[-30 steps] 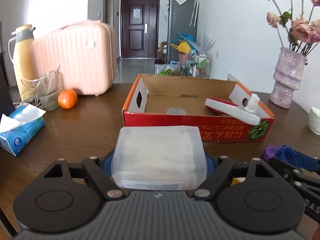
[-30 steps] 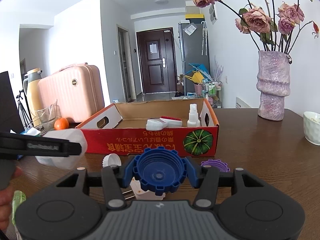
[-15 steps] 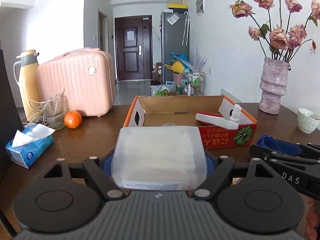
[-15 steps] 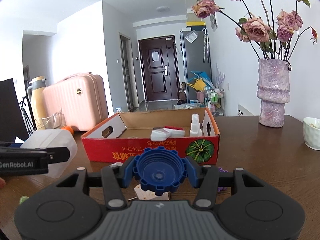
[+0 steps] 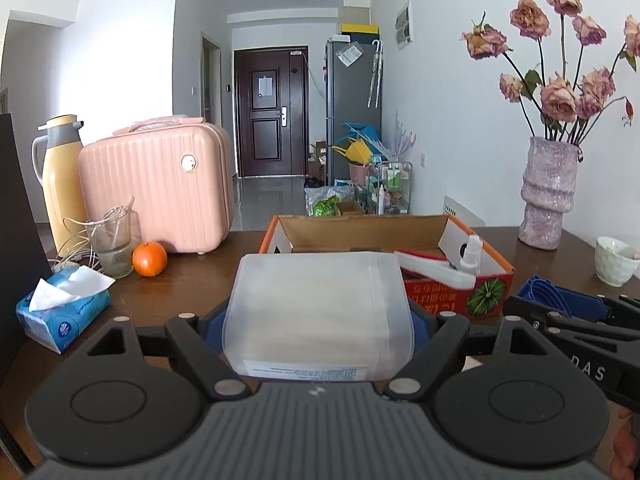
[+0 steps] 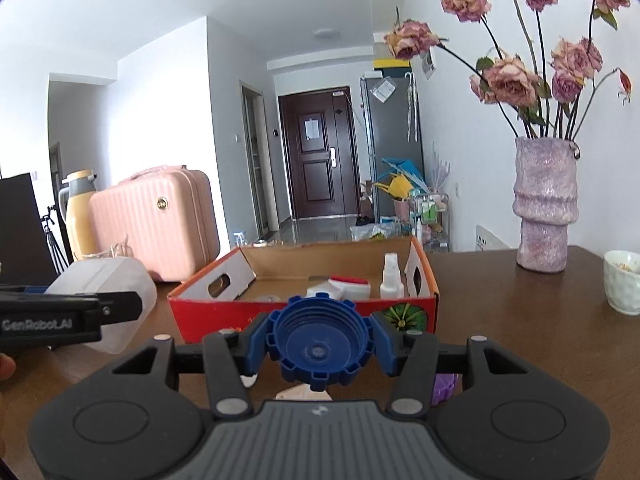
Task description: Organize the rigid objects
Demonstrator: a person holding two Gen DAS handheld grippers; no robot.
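Note:
My left gripper (image 5: 318, 326) is shut on a frosted translucent plastic container (image 5: 318, 312), held above the brown table; it also shows at the left of the right wrist view (image 6: 108, 300). My right gripper (image 6: 318, 344) is shut on a large blue ribbed cap (image 6: 318, 346), which also shows edge-on in the left wrist view (image 5: 548, 300). Ahead stands an open red and orange cardboard box (image 6: 280, 316) (image 5: 492, 292) with a white spray bottle (image 6: 391, 276) and a red and white item (image 6: 348, 285) inside.
A pink suitcase (image 5: 160, 188), yellow thermos (image 5: 60, 184), glass (image 5: 112, 244), orange (image 5: 149, 259) and tissue pack (image 5: 64, 312) are at the left. A purple vase with roses (image 6: 546, 208) and a white cup (image 6: 622, 282) stand at the right. Small white and purple items (image 6: 444, 386) lie under the right gripper.
Both grippers have risen and tilted up with their loads; the box and table sit lower in both views. The left gripper and container stay at the right view's left edge.

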